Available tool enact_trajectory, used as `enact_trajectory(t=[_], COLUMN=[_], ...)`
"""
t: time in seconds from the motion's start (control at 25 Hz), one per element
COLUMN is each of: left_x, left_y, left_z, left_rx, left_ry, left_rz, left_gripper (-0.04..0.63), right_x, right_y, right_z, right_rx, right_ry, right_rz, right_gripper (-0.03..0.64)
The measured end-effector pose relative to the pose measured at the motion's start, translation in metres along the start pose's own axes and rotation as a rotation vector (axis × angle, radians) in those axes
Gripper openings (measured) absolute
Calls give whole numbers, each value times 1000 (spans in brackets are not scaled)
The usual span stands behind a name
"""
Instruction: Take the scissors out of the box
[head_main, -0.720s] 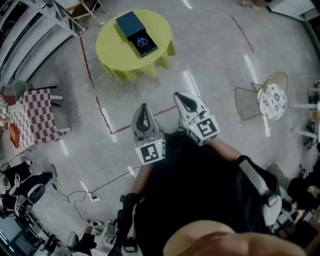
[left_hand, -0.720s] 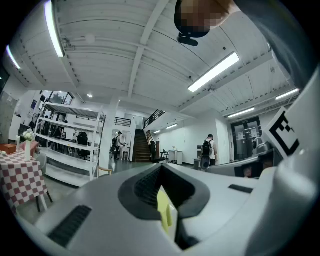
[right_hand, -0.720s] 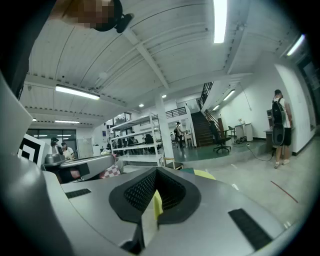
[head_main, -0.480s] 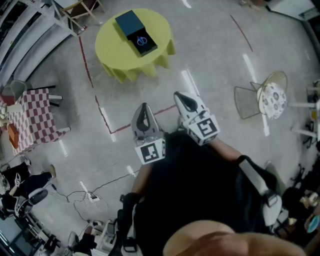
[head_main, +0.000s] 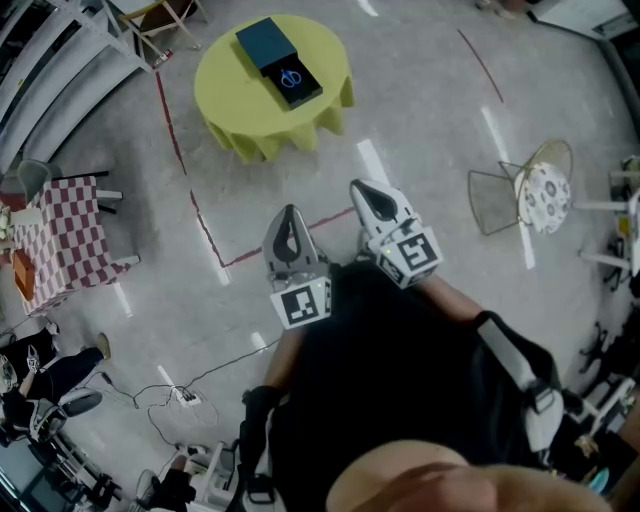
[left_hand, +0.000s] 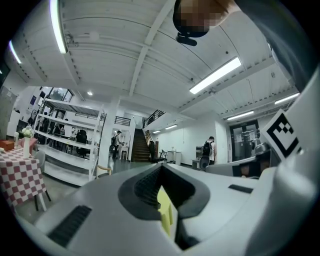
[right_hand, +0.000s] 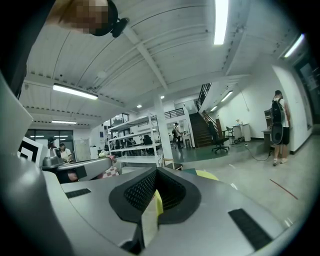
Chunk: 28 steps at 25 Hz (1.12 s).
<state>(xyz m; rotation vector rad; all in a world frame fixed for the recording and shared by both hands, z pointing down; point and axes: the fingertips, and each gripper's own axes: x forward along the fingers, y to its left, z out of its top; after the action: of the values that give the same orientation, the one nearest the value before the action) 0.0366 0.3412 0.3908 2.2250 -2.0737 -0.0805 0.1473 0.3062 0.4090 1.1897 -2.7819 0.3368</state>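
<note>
A dark box (head_main: 280, 62) lies open on the round yellow table (head_main: 240, 105) at the far end of the floor. Blue-handled scissors (head_main: 291, 77) lie in its near half. Both grippers are held close to the person's body, well short of the table. My left gripper (head_main: 289, 213) has its jaws together with nothing between them. To its right, my right gripper (head_main: 357, 189) is likewise shut and empty. In the left gripper view the left gripper (left_hand: 162, 200) points level into the hall. In the right gripper view the right gripper (right_hand: 152, 210) points toward the yellow table (right_hand: 212, 175).
A red-and-white checkered table (head_main: 60, 240) stands at the left. A wire chair (head_main: 530, 195) stands at the right. Red tape lines (head_main: 215, 245) and a cable (head_main: 185, 385) lie on the concrete floor. Shelving (head_main: 60, 60) and a wooden chair (head_main: 165, 20) are beyond the yellow table.
The yellow table and box have shifted slightly right in the head view. Both grippers keep their places, jaws together.
</note>
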Motion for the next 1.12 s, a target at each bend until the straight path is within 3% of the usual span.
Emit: enact_trajectory(t=[0.28,0.6,1.12], left_x=[-9,-3,92], left_y=[33,50,72], left_z=[-3,-4,1], left_rx=[-33,-54,-31], left_ry=[23,21,5], left_rz=[-52,-93,-54], left_gripper=[-3,-3,-3], right_x=[16,33,119], right_y=[27,42,-20], right_z=[-12,-16,0], right_rx=[-32,1,-17], right_ry=[-10,9,6], right_rz=[-48,-76,-52], right_gripper=[-2,-2,-2])
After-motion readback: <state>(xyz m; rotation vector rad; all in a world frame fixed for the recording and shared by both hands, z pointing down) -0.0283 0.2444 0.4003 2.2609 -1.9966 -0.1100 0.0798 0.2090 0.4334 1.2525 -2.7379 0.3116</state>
